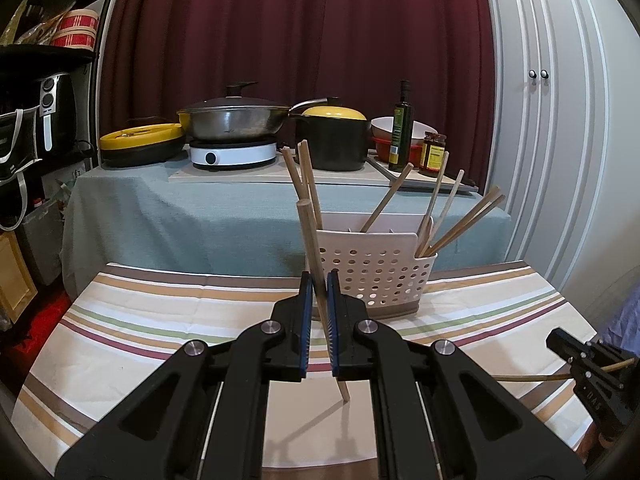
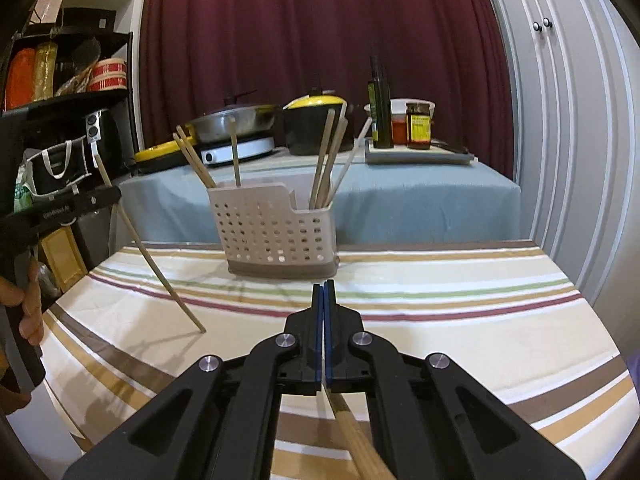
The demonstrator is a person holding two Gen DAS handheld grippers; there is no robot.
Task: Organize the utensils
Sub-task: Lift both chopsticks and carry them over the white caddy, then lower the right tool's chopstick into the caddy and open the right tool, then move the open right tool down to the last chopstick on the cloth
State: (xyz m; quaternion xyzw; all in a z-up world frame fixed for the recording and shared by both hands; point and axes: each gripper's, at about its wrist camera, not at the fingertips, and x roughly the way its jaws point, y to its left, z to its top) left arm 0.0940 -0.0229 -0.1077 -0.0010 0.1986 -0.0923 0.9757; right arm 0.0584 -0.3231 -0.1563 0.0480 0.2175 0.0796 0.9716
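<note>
On the striped tablecloth [image 1: 160, 320] of the near table [image 2: 460, 280], a perforated white utensil caddy [image 1: 380, 276] stands upright toward the far edge. Its compartments hold several wooden chopsticks [image 1: 384, 200], all leaning outward past the rim.

Left claw [image 1: 318, 312]: narrow, clamped on a single wooden chopstick [image 1: 310, 240]. This chopstick stands nearly upright, tilted slightly toward 11 o'clock, with its lower tip touching the tablecloth near the claw body. In the left wrist view it sits just in front of the caddy's left end, at about 12 o'clock from the claw. In the right wrist view the same chopstick [image 2: 156, 264] appears at 9 o'clock, well apart from the caddy [image 2: 276, 228], with the left claw [image 2: 108, 198] gripping it above mid-length and a hand [image 2: 24, 300] on the claw handle.

Right claw [image 2: 323, 304]: blue pads [image 2: 317, 320] closed almost flush, gripping a second wooden stick [image 2: 360, 448] that passes under the claw body toward 5 o'clock. In the left wrist view the right claw [image 1: 560, 344] enters at 3 o'clock, low over the table, with that stick [image 1: 528, 378] lying roughly level.

Behind the near table, a second table under a blue-grey cloth [image 1: 200, 216] carries a lidded wok [image 1: 232, 120] on a white hotplate [image 1: 234, 154], a black pot with a yellow lid [image 1: 332, 136], an oil bottle [image 1: 400, 128] and a jar [image 1: 434, 152]. A dark red curtain [image 1: 300, 32] hangs at 12 o'clock; white cabinet doors [image 1: 552, 100] stand at 2 o'clock.
</note>
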